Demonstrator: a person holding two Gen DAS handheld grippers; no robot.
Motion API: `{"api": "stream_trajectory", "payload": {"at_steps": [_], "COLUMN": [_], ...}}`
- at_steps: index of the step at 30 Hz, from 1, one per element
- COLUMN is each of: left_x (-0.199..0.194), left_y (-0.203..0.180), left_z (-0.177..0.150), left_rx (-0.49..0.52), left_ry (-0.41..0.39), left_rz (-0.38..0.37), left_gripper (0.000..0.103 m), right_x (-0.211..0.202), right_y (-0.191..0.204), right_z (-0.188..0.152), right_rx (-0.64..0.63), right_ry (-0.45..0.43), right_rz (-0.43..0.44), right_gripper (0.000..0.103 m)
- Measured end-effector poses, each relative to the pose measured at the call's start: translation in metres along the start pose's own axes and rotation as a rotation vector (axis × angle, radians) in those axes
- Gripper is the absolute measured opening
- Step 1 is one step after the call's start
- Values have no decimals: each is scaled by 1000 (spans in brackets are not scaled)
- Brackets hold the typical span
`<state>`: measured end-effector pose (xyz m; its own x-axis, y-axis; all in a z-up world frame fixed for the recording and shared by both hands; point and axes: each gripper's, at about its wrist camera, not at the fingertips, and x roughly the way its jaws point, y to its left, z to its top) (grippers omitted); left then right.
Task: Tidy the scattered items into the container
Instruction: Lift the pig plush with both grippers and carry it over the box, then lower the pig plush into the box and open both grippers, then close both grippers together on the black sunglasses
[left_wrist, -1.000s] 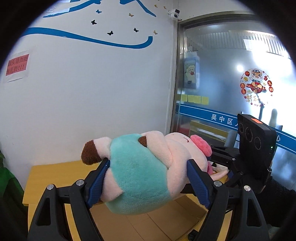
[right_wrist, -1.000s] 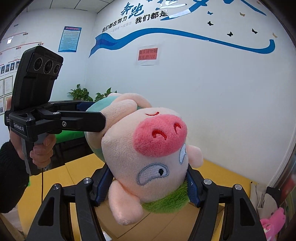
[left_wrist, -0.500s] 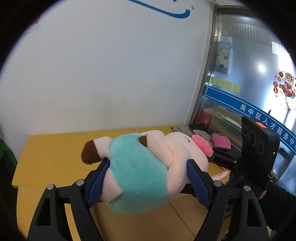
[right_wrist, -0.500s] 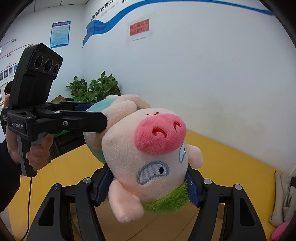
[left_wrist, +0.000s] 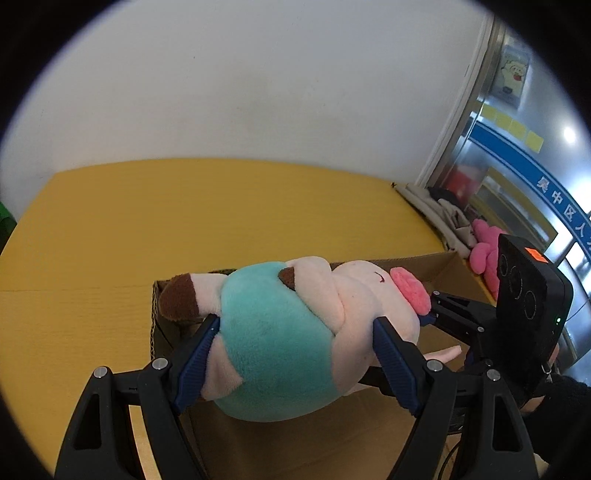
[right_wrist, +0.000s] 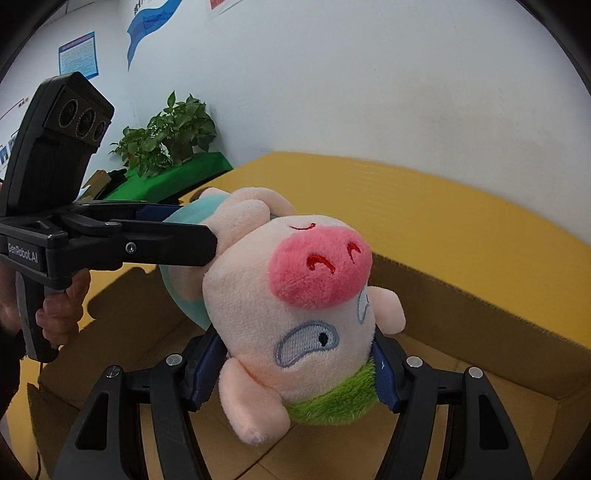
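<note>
A pink plush pig (left_wrist: 280, 332) with a teal body and a green collar hangs over an open cardboard box (left_wrist: 439, 262). My left gripper (left_wrist: 295, 336) is shut on its teal body. My right gripper (right_wrist: 295, 365) is shut on its head (right_wrist: 295, 306), at the green collar. The pig is upside down in the right wrist view, snout up. The box's floor (right_wrist: 332, 454) lies right below the pig, and its far wall (right_wrist: 480, 314) rises behind. Each gripper shows in the other's view, the right one (left_wrist: 461, 317) and the left one (right_wrist: 122, 240).
The box sits on a yellow table (left_wrist: 184, 221) against a white wall. A pink soft toy (left_wrist: 484, 251) and grey cloth items (left_wrist: 436, 210) lie at the table's right end by a glass door. A potted plant (right_wrist: 170, 133) stands on a green surface to the left.
Both grippers have tilted down and lowered with the pig. The wall and door have slid up out of view, and the box and table now fill the lower part of both views.
</note>
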<state>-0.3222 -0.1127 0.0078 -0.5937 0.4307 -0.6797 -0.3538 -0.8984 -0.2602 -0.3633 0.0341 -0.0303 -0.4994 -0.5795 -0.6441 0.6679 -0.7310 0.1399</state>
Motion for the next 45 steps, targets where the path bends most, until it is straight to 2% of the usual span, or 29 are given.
{"api": "stream_trajectory", "payload": {"at_steps": [4, 8, 11, 13, 16, 18, 21, 25, 27, 30, 33, 37, 41, 45], "left_x": [15, 11, 9, -4, -43, -72, -121, -171, -192, -212, -219, -226, -228, -224], "left_y": [5, 7, 7, 11, 9, -3, -37, -85, -105, -122, -139, -159, -179, -197], "left_z": [-10, -12, -10, -8, 1, 5, 1, -26, -47, -76, -103, -139, -165, -177], "left_rx": [-16, -40, -38, -79, -139, -108, 3, 108, 138, 132, 100, 50, 34, 45], "left_ry": [51, 28, 11, -36, -160, -217, -270, -328, -348, -367, -372, -373, -351, -327], "left_rz": [42, 50, 67, 76, 91, 81, 96, 128, 150, 152, 139, 121, 108, 104], "left_gripper": [81, 82, 85, 85, 84, 85, 86, 86, 87, 90, 90, 90, 90, 90], "right_x": [25, 28, 19, 13, -5, -16, -56, -131, -181, -215, -247, -271, -288, -298], "right_y": [-3, -7, -14, -15, -9, -2, 14, 43, 52, 78, 92, 112, 120, 124], "right_z": [-7, 1, -15, -17, -15, -5, 0, -7, -25, -38, -67, -100, -123, -140], "right_rx": [-6, 20, 39, 54, 48, 49, 20, -2, 12, 42, 63, 58, 106, 112], "right_ry": [53, 55, 64, 64, 46, 39, 5, -84, -127, -146, -137, -109, -108, -92], "right_rz": [-22, -6, -3, -14, -45, -66, -82, -140, -161, -190, -251, -311, -317, -310], "right_gripper": [73, 75, 82, 89, 94, 95, 95, 101, 103, 103, 103, 103, 103, 103]}}
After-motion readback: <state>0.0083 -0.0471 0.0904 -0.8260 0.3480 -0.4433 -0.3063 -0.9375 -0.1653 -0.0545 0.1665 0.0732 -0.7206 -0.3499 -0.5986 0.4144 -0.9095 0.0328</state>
